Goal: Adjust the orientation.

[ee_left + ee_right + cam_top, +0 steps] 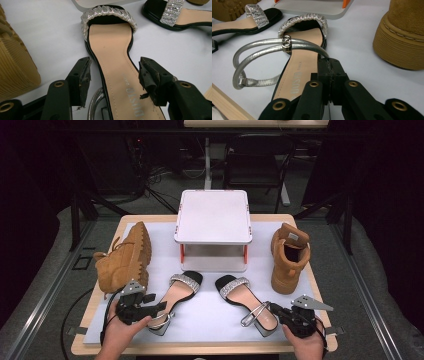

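Nearest the person, the right tongs [329, 75] are closed tight on the silver ankle strap [274, 46] of the right sandal [245, 302]. The left tongs [113, 77] stand wide apart astride the heel end of the left sandal [112, 57], pads clear of its edges. Judging by this, the left pair should close squarely on the narrow sole, while the right keeps its pinch near the buckle so the strap cannot slip. Both sandals lie flat on the white surface [200, 317], tan insoles up, glittery toe bands pointing at the white stand [213, 217]. Brown boots [125, 257] flank them.
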Demonstrator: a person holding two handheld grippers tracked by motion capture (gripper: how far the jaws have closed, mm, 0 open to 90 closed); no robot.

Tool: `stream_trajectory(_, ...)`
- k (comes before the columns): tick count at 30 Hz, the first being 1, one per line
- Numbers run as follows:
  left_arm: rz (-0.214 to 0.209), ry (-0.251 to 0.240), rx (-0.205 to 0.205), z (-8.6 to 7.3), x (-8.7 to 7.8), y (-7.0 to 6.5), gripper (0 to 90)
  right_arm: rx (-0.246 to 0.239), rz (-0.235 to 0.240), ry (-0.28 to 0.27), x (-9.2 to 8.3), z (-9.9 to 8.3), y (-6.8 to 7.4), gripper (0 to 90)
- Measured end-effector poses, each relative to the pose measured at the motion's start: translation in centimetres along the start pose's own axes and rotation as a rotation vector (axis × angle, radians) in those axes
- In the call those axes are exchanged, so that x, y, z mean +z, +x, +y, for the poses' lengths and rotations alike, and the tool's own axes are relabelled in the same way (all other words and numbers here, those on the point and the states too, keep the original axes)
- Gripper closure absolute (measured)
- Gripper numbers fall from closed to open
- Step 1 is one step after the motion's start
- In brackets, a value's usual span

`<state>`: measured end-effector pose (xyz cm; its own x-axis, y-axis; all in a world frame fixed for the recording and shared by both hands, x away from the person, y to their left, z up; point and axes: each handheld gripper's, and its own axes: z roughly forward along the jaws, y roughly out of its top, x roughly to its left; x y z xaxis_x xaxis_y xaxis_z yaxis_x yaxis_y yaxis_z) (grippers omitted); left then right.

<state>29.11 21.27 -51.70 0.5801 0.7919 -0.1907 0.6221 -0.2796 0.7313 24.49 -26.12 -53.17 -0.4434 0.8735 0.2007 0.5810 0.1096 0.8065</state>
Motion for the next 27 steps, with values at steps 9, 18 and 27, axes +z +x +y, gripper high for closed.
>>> stream_trajectory(9,0.005,0.010,0.000,-0.1,-0.3,0.1,40.5,0.024,0.044,-0.039,-1.0,-0.2,-0.5,79.0)
stream_trajectory(18,0.004,0.046,0.013,0.1,0.2,-0.3,36.1,0.006,0.006,-0.047,-1.5,0.2,-0.7,53.3)
stream_trajectory(27,0.004,0.052,0.015,0.6,0.8,-0.7,33.4,-0.015,0.032,-0.006,-0.7,2.0,0.3,39.5)
